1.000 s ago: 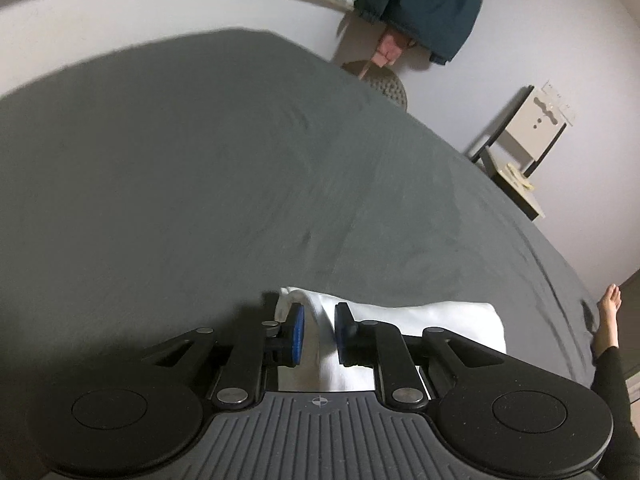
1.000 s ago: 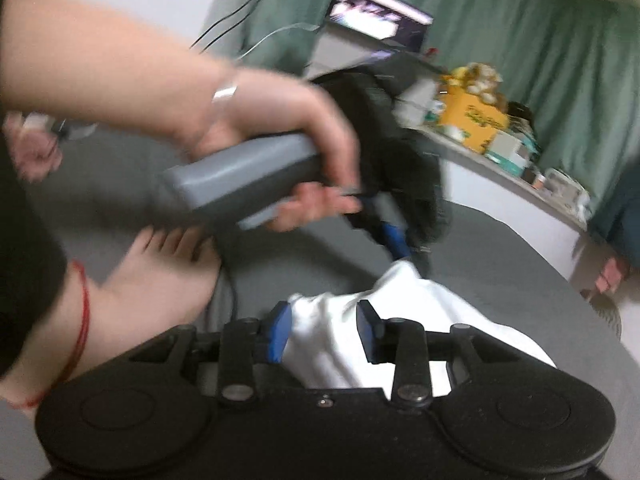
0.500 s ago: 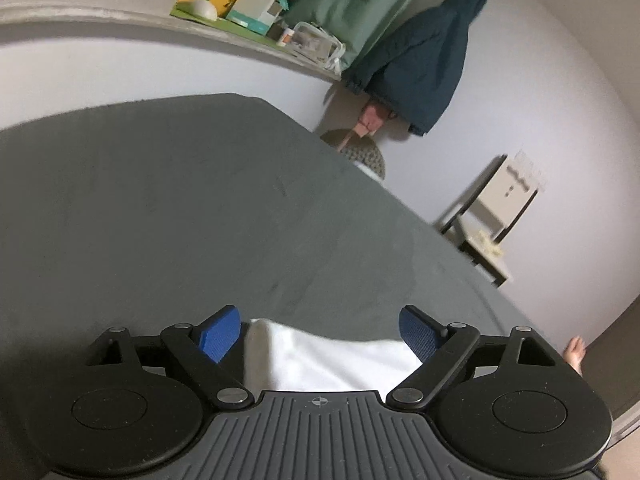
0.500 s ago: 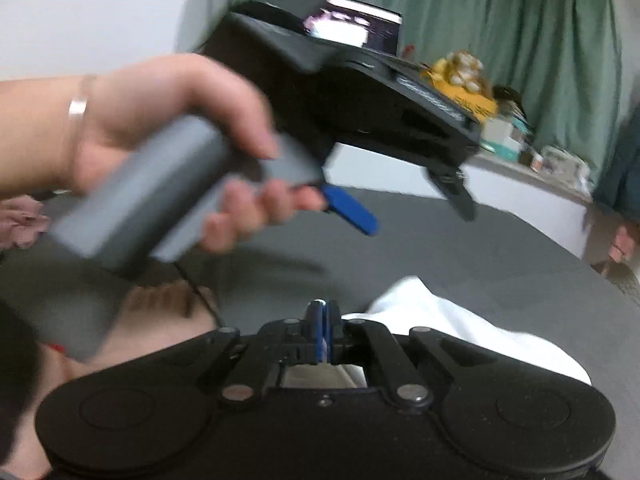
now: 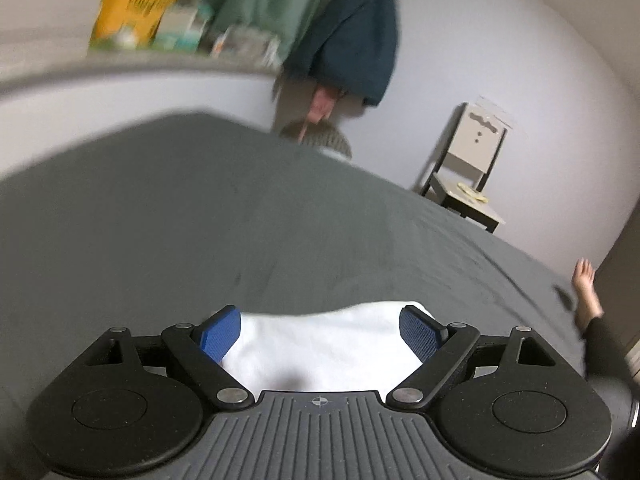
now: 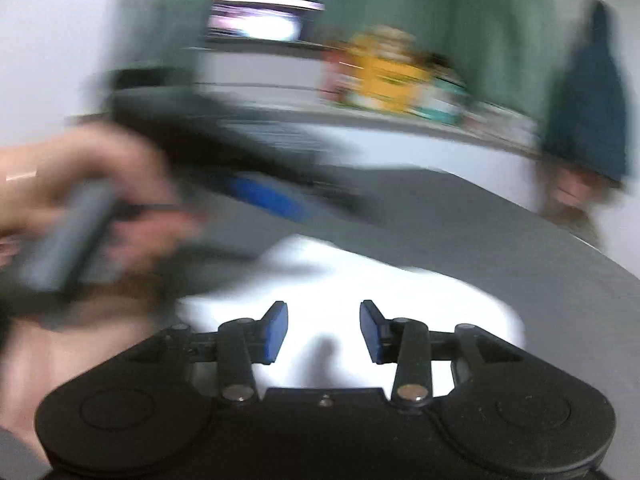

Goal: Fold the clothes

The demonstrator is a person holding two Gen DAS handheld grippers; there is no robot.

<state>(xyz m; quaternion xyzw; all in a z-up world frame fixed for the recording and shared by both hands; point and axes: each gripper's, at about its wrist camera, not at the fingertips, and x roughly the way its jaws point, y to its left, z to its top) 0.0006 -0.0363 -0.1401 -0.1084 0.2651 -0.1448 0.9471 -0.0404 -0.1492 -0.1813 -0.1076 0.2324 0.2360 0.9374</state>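
Note:
A folded white garment (image 5: 320, 344) lies on the dark grey bed sheet (image 5: 200, 216). My left gripper (image 5: 320, 330) hovers over it, wide open and empty, blue pads apart. In the right wrist view the same white garment (image 6: 360, 280) lies below my right gripper (image 6: 323, 332), which is open and empty. The left gripper also shows there, blurred, at the left (image 6: 256, 192), held in a hand (image 6: 80, 192).
A shelf with a yellow box (image 5: 132, 8) and small items runs behind the bed. A dark blue jacket (image 5: 352, 40) hangs on the wall. A small chair (image 5: 468, 176) stands at the right. A bare foot (image 5: 584, 288) rests at the bed's right edge.
Both grippers have let go of the white garment. The left opened wide first and tilted up; the right went from shut to open. Both views are blurred by motion.

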